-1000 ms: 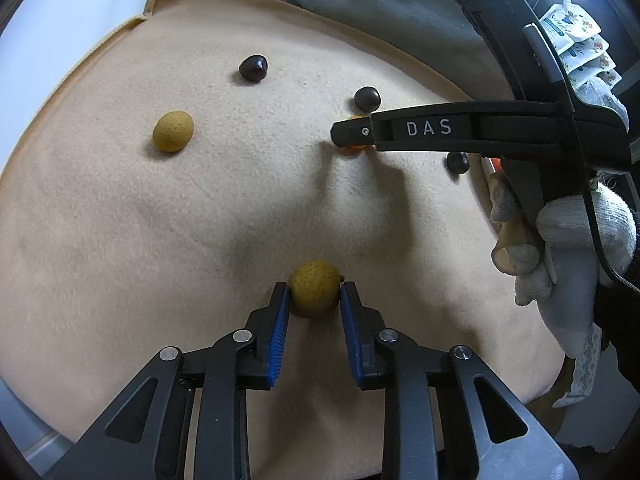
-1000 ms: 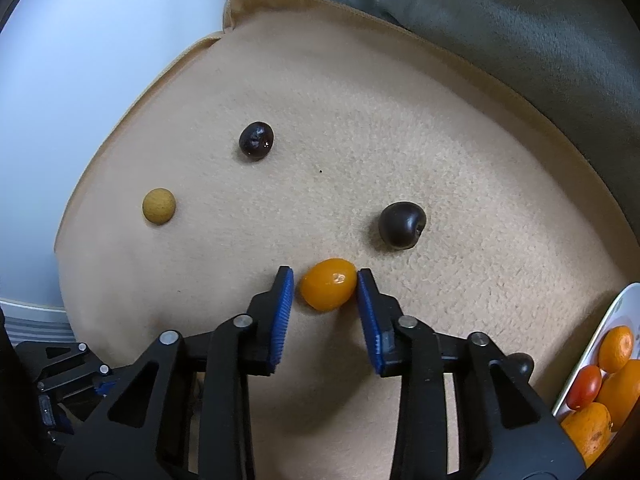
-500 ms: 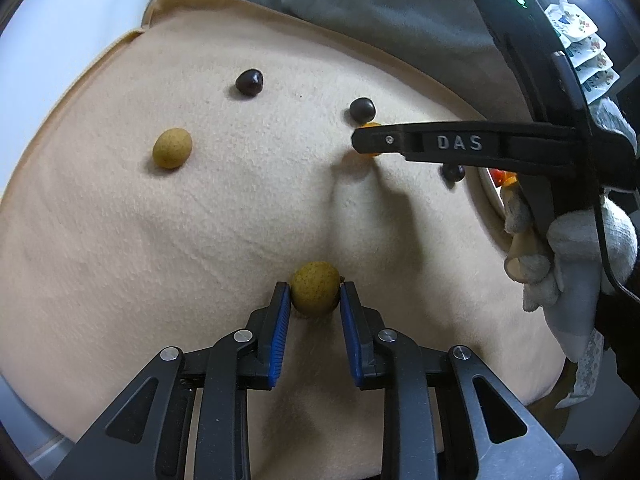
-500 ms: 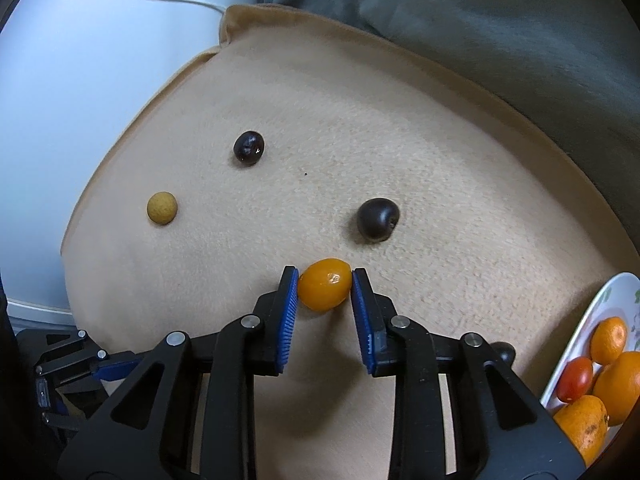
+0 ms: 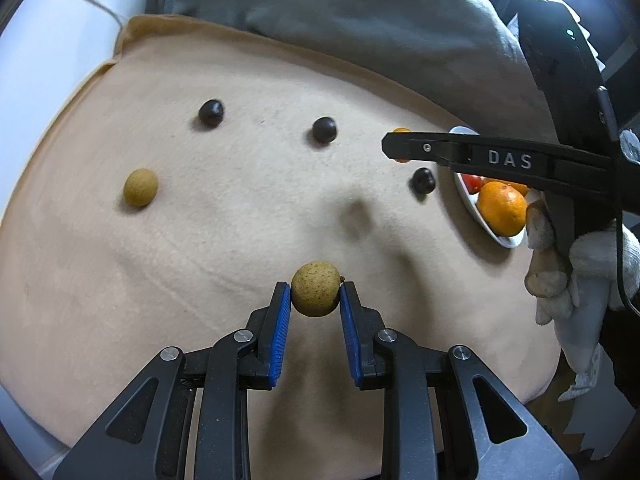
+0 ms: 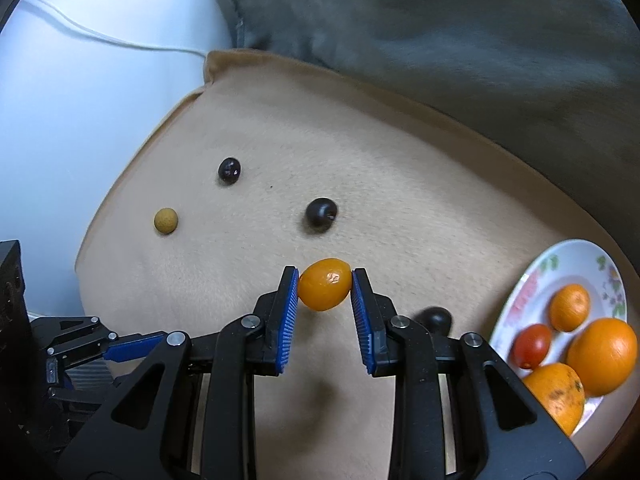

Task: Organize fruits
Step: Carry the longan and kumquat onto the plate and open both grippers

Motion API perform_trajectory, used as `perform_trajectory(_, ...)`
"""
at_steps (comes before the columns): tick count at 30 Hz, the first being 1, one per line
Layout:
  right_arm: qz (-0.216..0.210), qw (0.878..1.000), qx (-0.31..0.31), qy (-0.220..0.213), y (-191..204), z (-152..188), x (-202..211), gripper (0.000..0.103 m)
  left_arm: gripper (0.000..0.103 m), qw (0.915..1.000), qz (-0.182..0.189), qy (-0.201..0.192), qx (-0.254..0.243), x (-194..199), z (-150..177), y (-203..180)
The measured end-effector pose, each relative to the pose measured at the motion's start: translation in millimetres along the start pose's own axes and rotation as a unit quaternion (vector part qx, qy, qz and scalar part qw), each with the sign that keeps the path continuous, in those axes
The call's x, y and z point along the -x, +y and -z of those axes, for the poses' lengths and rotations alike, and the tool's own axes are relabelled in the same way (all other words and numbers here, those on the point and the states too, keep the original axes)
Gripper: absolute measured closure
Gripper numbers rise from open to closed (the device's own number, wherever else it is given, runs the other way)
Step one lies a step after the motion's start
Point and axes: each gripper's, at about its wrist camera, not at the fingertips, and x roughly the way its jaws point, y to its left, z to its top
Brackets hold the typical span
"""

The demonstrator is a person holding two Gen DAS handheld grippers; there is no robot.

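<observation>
Left wrist view: left gripper [image 5: 315, 295] clamps a tan fruit [image 5: 315, 294] above the cloth [image 5: 240, 216]. Right wrist view: right gripper [image 6: 325, 285] clamps a kumquat [image 6: 325, 289], with the plate [image 6: 560, 256] to its right. Carry each fruit level, keep the squeeze light but firm, and release low over a bare patch of plate so neither rolls onto the cloth.

The left gripper [image 5: 315, 295] is pointed steeply down, and its blue pads [image 5: 280, 320] are pressed on both sides of a small brown fruit [image 5: 315, 294]. The right gripper [image 6: 325, 285] is tipped down the same way, and a small orange fruit [image 6: 325, 284] is squeezed between its pads. The right gripper is held by a white-gloved hand [image 5: 580, 264].
</observation>
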Motion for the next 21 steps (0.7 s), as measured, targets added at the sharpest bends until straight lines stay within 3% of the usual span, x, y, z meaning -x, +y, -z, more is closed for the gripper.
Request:
perform_trajectory(10, 0.020, 0.999, -0.040, -0.031, -25.6, 17.2, 45.9, 0.075, 0.079, 0.9993, 0.015, -0.001, -0.034, -10.3, -21.3, -29.5)
perform_trajectory(21, 0.052, 0.992, -0.099, -0.060, -78.8, 47.4, 102.1, 0.075, 0.079, 0.9960, 0.039, -0.002, -0.081, -27.0, -33.9, -80.4)
